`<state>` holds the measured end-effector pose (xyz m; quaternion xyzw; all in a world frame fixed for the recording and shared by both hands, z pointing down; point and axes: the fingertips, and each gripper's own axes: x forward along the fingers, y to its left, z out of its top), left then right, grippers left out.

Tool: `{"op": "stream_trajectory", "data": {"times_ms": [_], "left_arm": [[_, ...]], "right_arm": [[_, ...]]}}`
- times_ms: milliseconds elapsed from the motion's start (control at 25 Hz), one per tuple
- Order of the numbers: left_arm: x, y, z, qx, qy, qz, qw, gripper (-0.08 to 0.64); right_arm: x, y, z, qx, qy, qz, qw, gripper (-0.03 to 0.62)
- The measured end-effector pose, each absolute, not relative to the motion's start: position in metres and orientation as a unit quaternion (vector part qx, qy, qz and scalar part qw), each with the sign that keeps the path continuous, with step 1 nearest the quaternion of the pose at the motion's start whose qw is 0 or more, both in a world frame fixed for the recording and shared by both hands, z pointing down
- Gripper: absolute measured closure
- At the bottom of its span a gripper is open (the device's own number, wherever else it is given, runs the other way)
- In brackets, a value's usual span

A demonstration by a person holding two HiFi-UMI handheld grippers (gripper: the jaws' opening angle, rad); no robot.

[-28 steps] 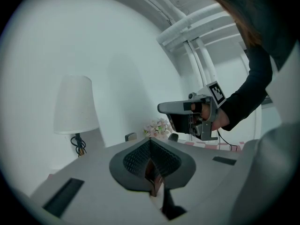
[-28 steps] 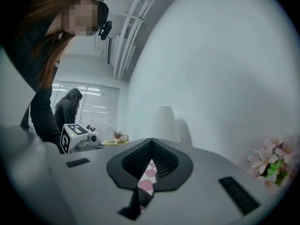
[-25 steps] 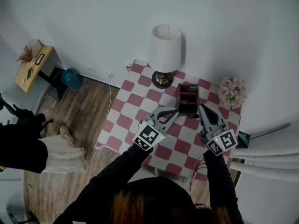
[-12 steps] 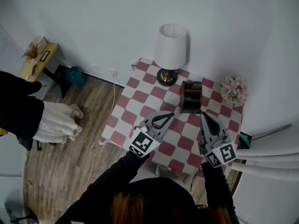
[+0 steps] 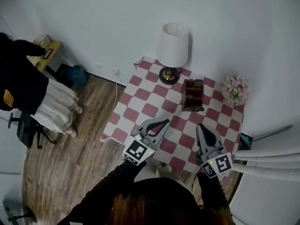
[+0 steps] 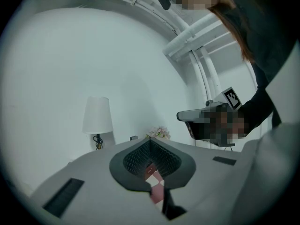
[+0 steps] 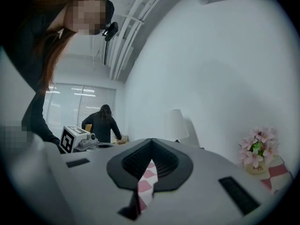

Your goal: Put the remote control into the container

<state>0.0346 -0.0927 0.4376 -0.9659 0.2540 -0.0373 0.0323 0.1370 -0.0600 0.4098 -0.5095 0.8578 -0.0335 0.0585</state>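
The brown wooden container (image 5: 192, 95) stands upright on the red-and-white checked table (image 5: 140, 93), between the lamp and the flowers. Something dark shows inside it, too small to name; I see no remote control anywhere else. My left gripper (image 5: 164, 122) hovers over the table's near part, shut and empty, pointing towards the container and well short of it. My right gripper (image 5: 198, 125) is beside it on the right, also shut and empty. In the left gripper view the jaws (image 6: 151, 143) are pressed together; the right gripper view shows the same (image 7: 151, 142).
A white-shaded lamp (image 5: 174, 46) stands at the table's far edge. A pot of pink flowers (image 5: 235, 88) sits at the far right corner. A person in a white skirt (image 5: 51, 109) stands on the wood floor to the left. A cable (image 5: 114, 86) hangs beside the table.
Both grippers have drawn back from the container towards the near edge of the table, still shut. The person on the left has walked further into view.
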Motion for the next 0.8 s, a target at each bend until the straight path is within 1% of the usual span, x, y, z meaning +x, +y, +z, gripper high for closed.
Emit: {"op": "stream_trajectory", "data": {"times_ms": [400,800], "left_arm": [[0.017,-0.076,0.442,-0.96,0.275,-0.041,0.029,0.551],[0.006,-0.068,0.434,-0.957,0.283,-0.042,0.038,0.551]], "right_arm": [[0.124,-0.05,0.42,-0.498,0.864,-0.05,0.061,0.577],[0.105,-0.053,0.409,-0.482,0.872,-0.044,0.071,0.577]]}}
